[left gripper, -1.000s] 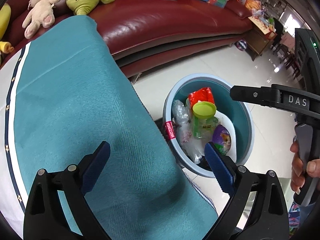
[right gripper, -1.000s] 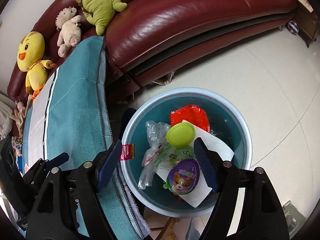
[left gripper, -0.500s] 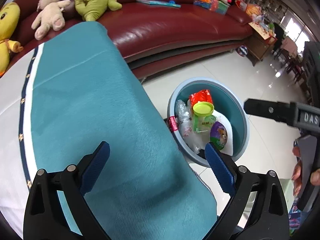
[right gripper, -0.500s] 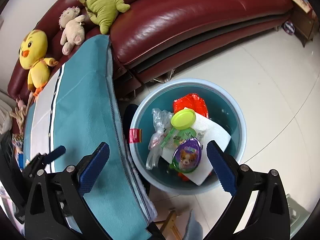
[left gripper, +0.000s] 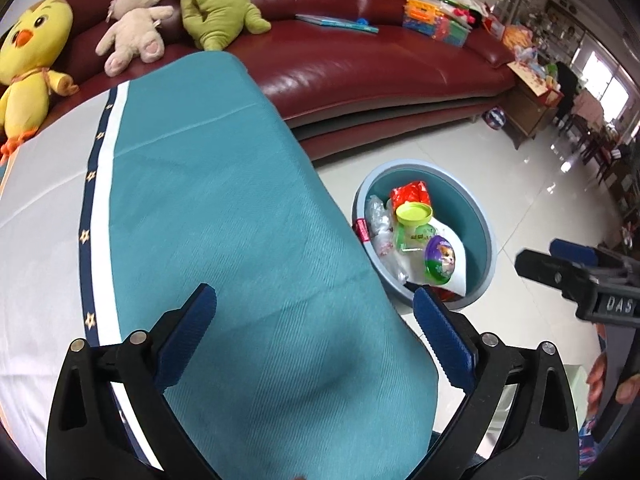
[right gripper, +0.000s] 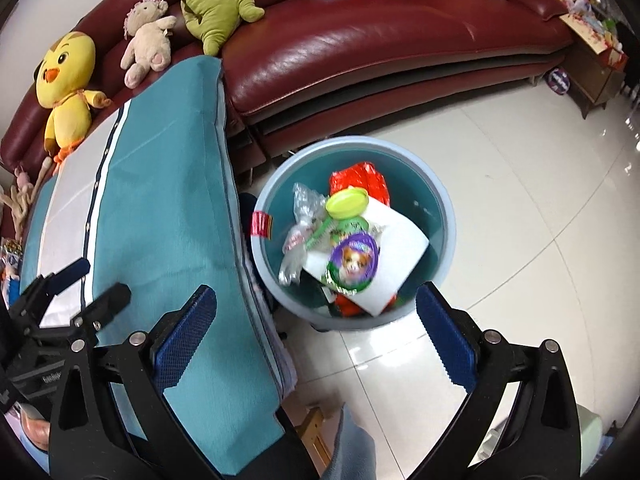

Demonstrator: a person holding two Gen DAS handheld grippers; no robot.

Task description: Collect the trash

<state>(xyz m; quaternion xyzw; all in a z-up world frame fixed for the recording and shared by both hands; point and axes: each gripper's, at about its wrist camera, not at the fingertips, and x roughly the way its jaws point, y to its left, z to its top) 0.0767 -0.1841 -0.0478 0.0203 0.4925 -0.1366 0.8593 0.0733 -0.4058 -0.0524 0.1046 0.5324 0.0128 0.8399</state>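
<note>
A blue basin [left gripper: 489,236] [right gripper: 449,216] stands on the floor beside the teal-clothed table [left gripper: 220,200] [right gripper: 160,184]. In it lie a purple egg-shaped pack with a dog picture [left gripper: 440,258] [right gripper: 354,260], a green lid [left gripper: 414,214] [right gripper: 347,203], a red wrapper [left gripper: 410,194] [right gripper: 360,178], clear plastic [right gripper: 304,208] and white paper [right gripper: 400,248]. My right gripper [right gripper: 316,292] hangs open and empty above the basin's near rim. Over the table's teal cloth, my left gripper [left gripper: 316,296] is open with nothing in it.
A dark red sofa [left gripper: 360,68] curves behind the table, with a yellow chick [right gripper: 66,92], a beige plush [right gripper: 146,40], a green plush [right gripper: 212,0], a book and toy boxes on it. Glossy white tiles [right gripper: 520,200] surround the basin. A wooden side table [left gripper: 528,108] stands far right.
Both grippers have risen and drawn back, so the basin looks smaller and farther. The right jaws have spread wider. The trash in the basin lies as before.
</note>
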